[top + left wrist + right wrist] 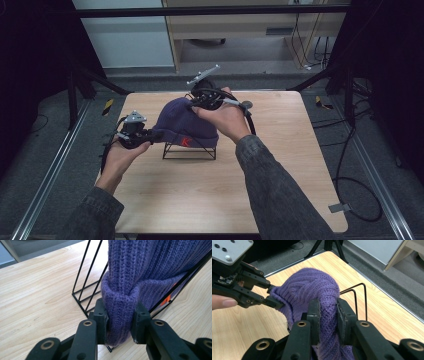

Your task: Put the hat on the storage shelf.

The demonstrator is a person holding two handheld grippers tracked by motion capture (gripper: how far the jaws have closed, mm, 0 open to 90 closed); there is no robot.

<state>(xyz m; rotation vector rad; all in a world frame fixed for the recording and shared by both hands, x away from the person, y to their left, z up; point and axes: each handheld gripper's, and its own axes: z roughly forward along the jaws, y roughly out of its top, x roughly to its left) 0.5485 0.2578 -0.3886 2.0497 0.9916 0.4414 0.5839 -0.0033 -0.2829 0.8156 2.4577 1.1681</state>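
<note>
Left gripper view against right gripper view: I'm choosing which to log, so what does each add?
The left gripper view alone adds the hat's orange mark behind a wire.

The right gripper view alone adds the left tongs pinching the folded brim, plus a fingertip.

Both show the purple knit hat clamped in their own tongs, the black wire stand and the wooden table.

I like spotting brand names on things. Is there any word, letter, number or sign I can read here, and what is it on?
"K": one red-orange letter on the folded cuff of the purple knit hat, in the high view.
An orange scrap of that mark shows behind the black wire stand in the left gripper view; unreadable there.
Nothing else carries text.
</note>
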